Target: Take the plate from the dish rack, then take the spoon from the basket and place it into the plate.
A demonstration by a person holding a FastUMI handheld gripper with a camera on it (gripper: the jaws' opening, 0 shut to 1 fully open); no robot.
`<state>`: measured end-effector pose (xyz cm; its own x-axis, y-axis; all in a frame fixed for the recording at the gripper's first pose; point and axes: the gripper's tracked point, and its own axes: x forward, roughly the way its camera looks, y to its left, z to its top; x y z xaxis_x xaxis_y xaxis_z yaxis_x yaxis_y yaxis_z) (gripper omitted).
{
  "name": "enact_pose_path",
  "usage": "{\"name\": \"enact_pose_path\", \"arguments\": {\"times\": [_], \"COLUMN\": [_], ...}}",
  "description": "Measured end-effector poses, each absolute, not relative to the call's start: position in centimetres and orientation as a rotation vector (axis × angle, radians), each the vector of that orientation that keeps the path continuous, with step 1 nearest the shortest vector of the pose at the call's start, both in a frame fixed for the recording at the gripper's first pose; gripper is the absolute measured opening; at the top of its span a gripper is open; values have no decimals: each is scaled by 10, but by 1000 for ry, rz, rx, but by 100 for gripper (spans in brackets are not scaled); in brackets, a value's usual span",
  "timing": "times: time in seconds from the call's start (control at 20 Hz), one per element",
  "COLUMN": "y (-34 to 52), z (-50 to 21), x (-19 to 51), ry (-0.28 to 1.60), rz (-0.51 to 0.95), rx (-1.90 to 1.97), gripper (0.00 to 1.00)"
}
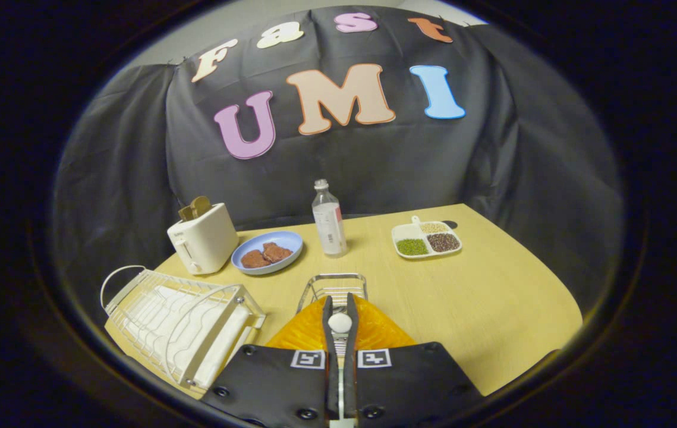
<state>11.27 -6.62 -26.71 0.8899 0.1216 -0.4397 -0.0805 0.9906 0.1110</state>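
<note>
gripper (340, 306) clenched on the spoon (340, 323) — above the orange plate (308, 333), basket (333, 284) just beyond

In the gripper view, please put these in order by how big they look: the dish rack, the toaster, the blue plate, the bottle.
1. dish rack, nearest the camera, so enlarged
2. toaster and blue plate look alike; no ranking
3. bottle

The gripper is shut on the spoon.
</note>
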Motion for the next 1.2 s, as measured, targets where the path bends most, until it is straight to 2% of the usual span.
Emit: {"name": "enact_pose_path", "arguments": {"times": [0.7, 1.2], "y": [-85, -89], "z": [-181, -187], "x": [52, -11], "ry": [389, 396], "rz": [30, -19], "rx": [99, 116], "gripper": [6, 6]}}
